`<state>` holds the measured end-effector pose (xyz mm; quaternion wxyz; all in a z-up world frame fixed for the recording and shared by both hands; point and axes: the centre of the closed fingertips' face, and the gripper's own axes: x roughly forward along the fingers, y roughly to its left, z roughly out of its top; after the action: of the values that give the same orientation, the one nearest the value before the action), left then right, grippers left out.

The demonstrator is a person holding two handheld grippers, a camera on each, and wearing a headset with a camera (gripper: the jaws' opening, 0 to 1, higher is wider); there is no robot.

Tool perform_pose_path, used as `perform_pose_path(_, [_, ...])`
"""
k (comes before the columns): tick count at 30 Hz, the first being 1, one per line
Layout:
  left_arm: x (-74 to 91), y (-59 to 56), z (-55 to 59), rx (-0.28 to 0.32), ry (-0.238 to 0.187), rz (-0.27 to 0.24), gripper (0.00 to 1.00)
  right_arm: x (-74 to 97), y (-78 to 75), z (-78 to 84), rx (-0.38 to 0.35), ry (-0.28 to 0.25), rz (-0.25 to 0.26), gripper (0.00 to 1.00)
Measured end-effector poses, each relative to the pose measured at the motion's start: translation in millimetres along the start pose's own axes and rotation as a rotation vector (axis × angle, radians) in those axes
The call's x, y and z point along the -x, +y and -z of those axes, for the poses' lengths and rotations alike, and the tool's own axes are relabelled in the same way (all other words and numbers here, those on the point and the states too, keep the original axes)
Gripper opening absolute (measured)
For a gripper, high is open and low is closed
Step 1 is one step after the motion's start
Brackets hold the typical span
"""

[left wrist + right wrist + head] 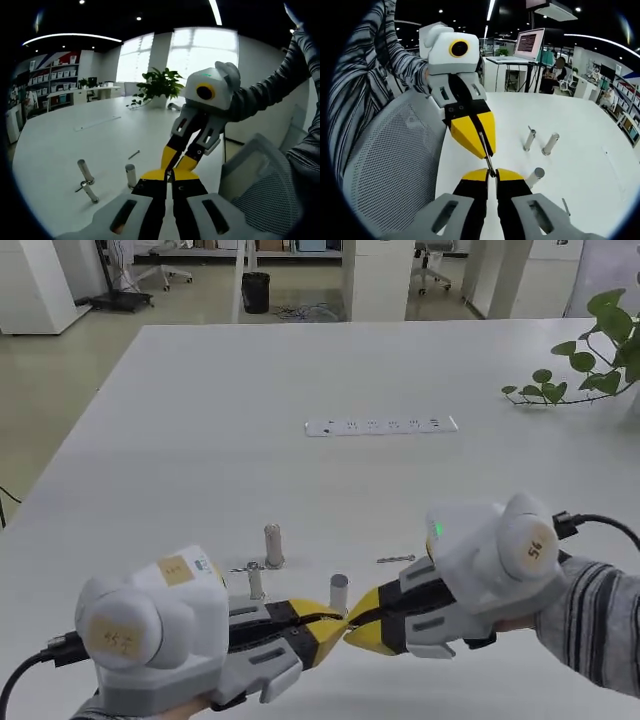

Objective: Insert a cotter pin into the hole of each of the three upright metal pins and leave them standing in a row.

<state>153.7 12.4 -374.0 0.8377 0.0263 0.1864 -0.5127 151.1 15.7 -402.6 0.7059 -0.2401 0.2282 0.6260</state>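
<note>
Three metal pins stand on the white table (200, 440): one at the back (273, 545), one in front of it (255, 581) and one to the right (339, 592). The front-left pin (91, 193) has a cotter pin through its top. My left gripper (339, 619) and right gripper (351, 630) meet tip to tip just in front of the right pin (535, 176). A thin cotter pin (485, 150) runs from the left gripper's shut jaws down into the right gripper's (493, 175) shut tips. Another cotter pin (396, 559) lies loose on the table.
A white power strip (381, 426) lies mid-table, farther back. A potted plant (590, 360) trails over the far right. A grey mesh chair back (395, 165) stands close behind the grippers, at the table's near edge.
</note>
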Motion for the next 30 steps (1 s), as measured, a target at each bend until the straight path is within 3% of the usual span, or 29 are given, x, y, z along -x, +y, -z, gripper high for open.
perform_pose_path(11, [3.5,-3.5,5.2,0.015,0.003,0.013,0.0,-1.6,7.3,-2.8,0.076,0.029,-0.024,0.0])
perform_pose_path(16, [3.3,0.8,8.3,0.05,0.001,0.003,0.0,-0.7,3.3,-2.5,0.16,0.068,0.003,0.0])
perform_pose_path(20, [0.8,2.0,10.9,0.026,0.011,-0.019,0.01,0.1,-2.6,0.9,0.217,0.107,0.018,0.0])
perform_pose_path(25, [-3.8,3.9,13.3,0.011,0.023,-0.036,0.14,0.6,-8.1,6.6,0.248,0.14,0.028,0.0])
perform_pose_path(30, [-6.8,15.4,11.9,0.0,0.016,-0.092,0.22,3.3,-27.1,24.1,0.258,0.228,0.097,0.0])
